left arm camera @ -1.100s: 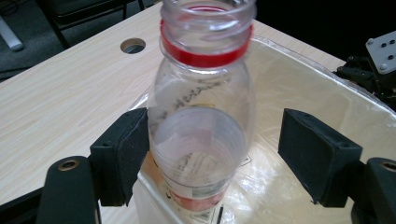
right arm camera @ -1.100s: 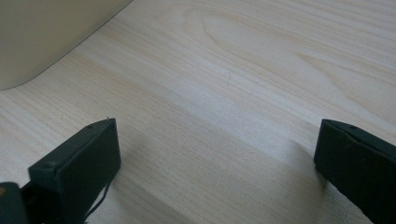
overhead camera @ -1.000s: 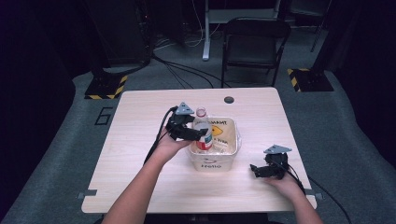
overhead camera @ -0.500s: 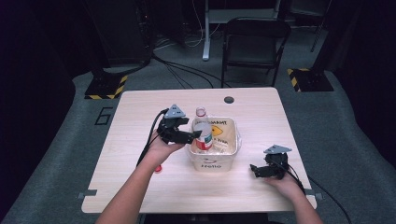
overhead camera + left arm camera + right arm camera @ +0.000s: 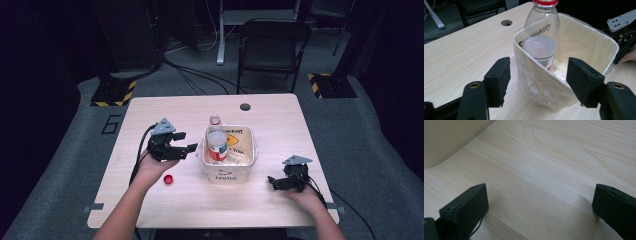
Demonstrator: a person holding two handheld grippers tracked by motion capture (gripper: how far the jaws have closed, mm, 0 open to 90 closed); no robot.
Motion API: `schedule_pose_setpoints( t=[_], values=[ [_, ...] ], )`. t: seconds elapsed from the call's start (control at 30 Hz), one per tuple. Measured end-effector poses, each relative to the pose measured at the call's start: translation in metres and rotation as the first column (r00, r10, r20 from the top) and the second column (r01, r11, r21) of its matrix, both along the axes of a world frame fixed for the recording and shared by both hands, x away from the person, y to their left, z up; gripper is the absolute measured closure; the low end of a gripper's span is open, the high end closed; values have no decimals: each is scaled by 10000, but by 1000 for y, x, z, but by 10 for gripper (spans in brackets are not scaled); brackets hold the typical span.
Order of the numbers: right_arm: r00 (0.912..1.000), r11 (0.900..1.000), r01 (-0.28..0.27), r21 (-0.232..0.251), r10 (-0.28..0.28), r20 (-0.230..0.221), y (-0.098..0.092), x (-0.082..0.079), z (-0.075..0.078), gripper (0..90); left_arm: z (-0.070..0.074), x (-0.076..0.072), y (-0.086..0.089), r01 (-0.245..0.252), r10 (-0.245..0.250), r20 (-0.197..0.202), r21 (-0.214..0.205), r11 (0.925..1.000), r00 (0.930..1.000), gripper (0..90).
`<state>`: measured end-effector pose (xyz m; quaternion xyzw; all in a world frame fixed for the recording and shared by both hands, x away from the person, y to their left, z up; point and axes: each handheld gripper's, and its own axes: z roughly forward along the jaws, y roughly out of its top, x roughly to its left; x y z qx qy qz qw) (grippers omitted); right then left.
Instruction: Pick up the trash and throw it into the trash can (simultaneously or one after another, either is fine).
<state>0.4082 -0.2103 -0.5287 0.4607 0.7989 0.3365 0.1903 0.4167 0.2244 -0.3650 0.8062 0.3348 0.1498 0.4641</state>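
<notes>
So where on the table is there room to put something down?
The far strip of the table, beyond the bin, is bare up to the round hole. The near edge between the two forearms is bare too. It is crowded around the bin, with the left gripper and red cap beside it, and the right gripper opposite.

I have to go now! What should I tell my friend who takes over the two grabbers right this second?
Left gripper: open and holding nothing, left of the bin; its jaws have just been closing.
Right gripper: open, holding nothing, low over the table right of the bin.
Bottle: lying tilted in the lined bin, neck on the far rim, no cap on.
Red cap: on the table, left of the bin, near the left hand.
Done: bottle is in the bin.
Left, probably: pick up the cap and bin it too.
</notes>
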Motion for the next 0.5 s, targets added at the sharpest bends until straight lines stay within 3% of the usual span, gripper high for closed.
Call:
schedule_pose_setpoints(
  t=[0.23, 0.5],
  values=[
    [10000, 10000, -2, -4, 2, -4, 0, 0, 0, 0, -13, -6, 24, -452, 453, -114, 103, 9989, 9989, 375],
    [10000, 10000, 0, -5, 0, 3, 0, 0, 0, 0, -32, -14, 45, -876, 874, -191, -103, 9961, 9960, 406]
  ],
)
